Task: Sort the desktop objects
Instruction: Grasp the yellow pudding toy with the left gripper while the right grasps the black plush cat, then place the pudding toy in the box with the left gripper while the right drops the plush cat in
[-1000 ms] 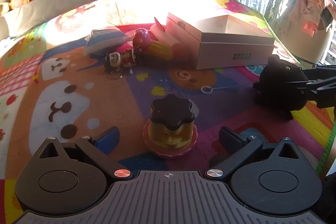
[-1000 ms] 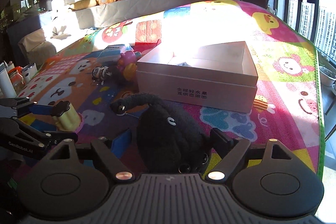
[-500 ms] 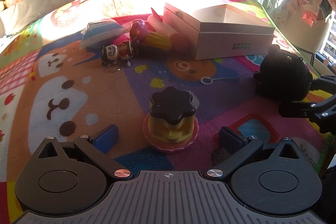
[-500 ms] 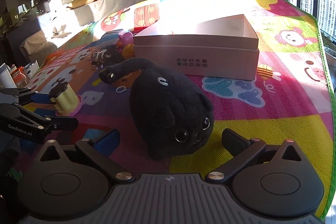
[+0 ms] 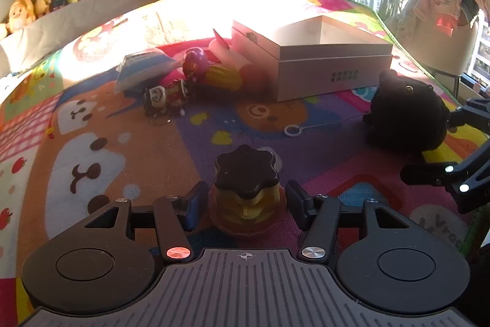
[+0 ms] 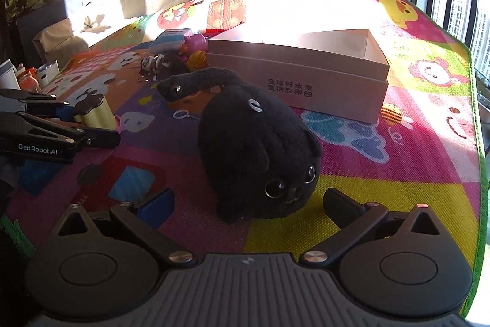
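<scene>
One pudding toy (image 5: pixel 246 189), one black plush cat (image 6: pixel 260 155), one open box (image 6: pixel 306 75).

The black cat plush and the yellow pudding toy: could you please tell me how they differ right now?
The black cat plush is soft, furry and all black; the yellow pudding toy looks hard, with a dark scalloped cap. The pudding toy sits between the left gripper fingers, while the plush lies beyond the open right gripper. Both rest on the play mat.

pudding toy (image 5: pixel 246 192) on mat (image 5: pixel 92 124) | plush cat (image 5: pixel 407 115) right of it | box (image 5: pixel 312 63) behind both
</scene>
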